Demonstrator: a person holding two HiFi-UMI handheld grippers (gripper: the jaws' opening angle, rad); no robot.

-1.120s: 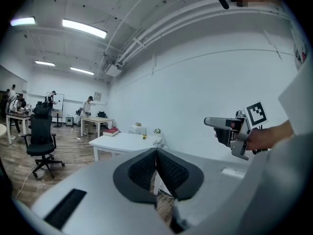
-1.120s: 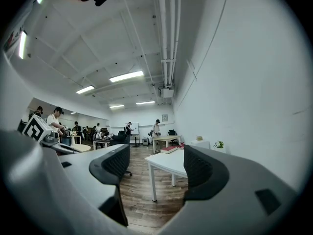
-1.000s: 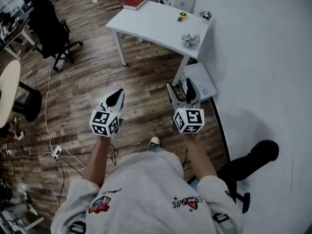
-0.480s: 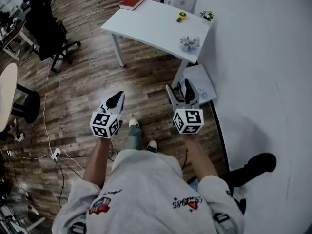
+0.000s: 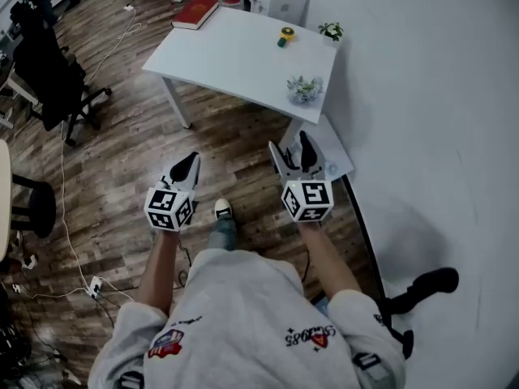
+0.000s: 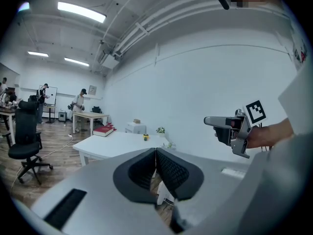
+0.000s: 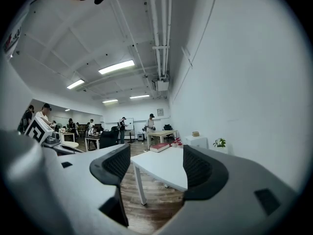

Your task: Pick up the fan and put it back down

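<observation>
Standing on the wooden floor (image 5: 122, 160), a person holds one hand-held gripper in each hand, both raised in front of the body and pointing toward a white desk (image 5: 235, 55) on the far side. The left hand-held gripper (image 5: 190, 159) has its two jaws pressed together, with nothing between them. The right hand-held gripper (image 5: 289, 146) has its jaws wide apart and also holds nothing; between them only the desk and the floor are seen.

The fan (image 5: 285, 36), a small yellow object as far as I can tell, stands on the far right part of the desk, just beside a small potted plant (image 5: 330, 31) at the corner. It is well apart from both hand-held grippers. A small pot of flowers (image 5: 304, 89) stands at the near right edge of the desk, and a red book (image 5: 195, 12) lies on the far left corner. A black office chair (image 5: 49, 71) stands on the floor to the left, well apart from the desk.
</observation>
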